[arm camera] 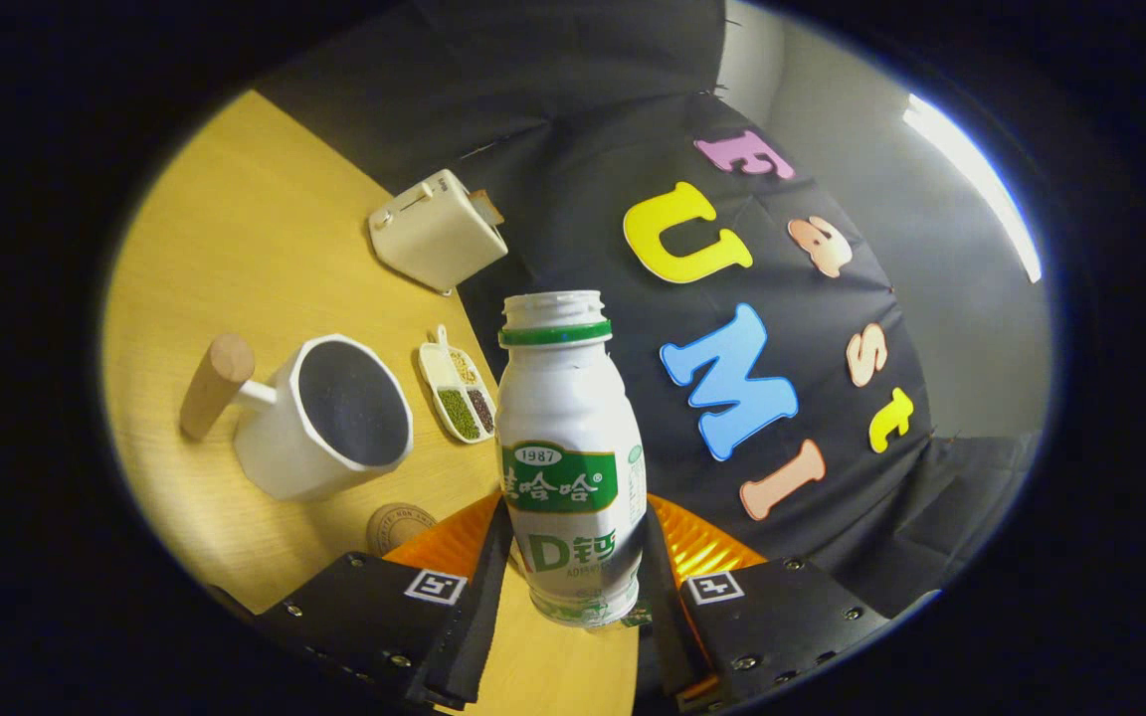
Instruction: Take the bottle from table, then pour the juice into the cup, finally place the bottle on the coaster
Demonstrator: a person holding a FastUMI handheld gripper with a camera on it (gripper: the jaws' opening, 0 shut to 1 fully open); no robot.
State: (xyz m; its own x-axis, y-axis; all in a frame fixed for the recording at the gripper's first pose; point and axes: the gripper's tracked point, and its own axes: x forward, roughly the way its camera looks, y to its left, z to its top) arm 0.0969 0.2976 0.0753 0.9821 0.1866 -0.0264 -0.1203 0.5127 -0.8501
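Observation:
My gripper (pixel 573 582) is shut on a white plastic bottle (pixel 569 447) with a green label and green neck ring; its cap is off and its mouth is open. Both fingers press its lower body, and the bottle is lifted above the wooden table (pixel 235 249). Left of the bottle stands a white faceted cup (pixel 319 418) with a wooden handle, its dark inside showing. A round brown coaster (pixel 397 525) lies on the table between the cup and my left finger (pixel 478 587), partly hidden by it.
A cream toaster (pixel 437 231) stands near the table's far edge beyond the cup. A small white divided dish (pixel 456 393) holding grains and beans lies between the cup and the bottle. The black booth cloth hangs beyond the table.

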